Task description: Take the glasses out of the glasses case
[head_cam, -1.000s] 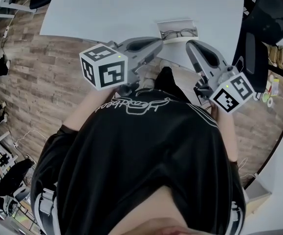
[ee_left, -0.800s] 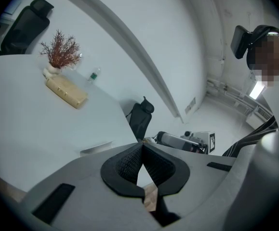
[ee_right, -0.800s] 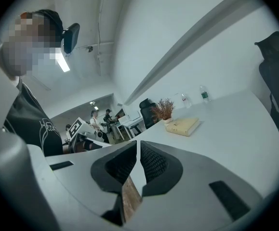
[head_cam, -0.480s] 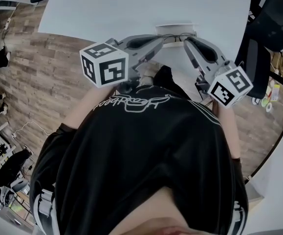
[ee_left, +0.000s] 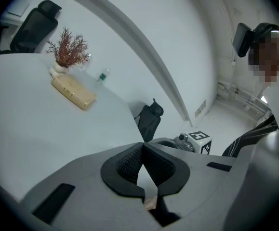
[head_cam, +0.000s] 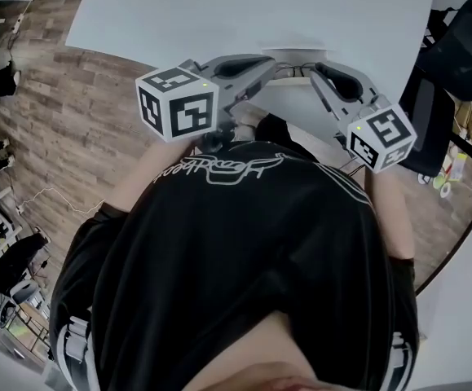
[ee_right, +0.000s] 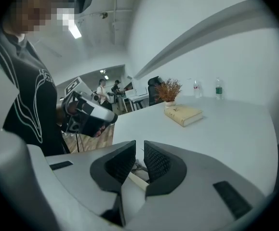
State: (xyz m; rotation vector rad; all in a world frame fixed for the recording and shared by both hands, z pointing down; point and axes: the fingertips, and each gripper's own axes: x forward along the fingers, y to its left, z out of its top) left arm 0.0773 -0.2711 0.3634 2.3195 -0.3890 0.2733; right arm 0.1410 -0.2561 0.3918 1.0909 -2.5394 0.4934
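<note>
White rectangular glasses case (head_cam: pixel 299 53) lies at the pale table's (head_cam: pixel 219 15) near edge, top centre of the head view. Thin dark wire-framed glasses (ee_right: pixel 138 166) show between the right gripper's (ee_right: pixel 139 144) slightly parted jaws, probably lined up to pinch the frame. The left gripper (ee_left: pixel 141 146) is clenched on nothing.

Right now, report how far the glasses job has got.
Done: the case looks open on the table, with both grippers at it. In hand: the fingers of the right gripper stand nearly together, with the thin frame of the glasses and the case's pale edge between them; grip unclear. The left gripper is shut, nothing seen in it. Left: lifting the glasses out.
</note>
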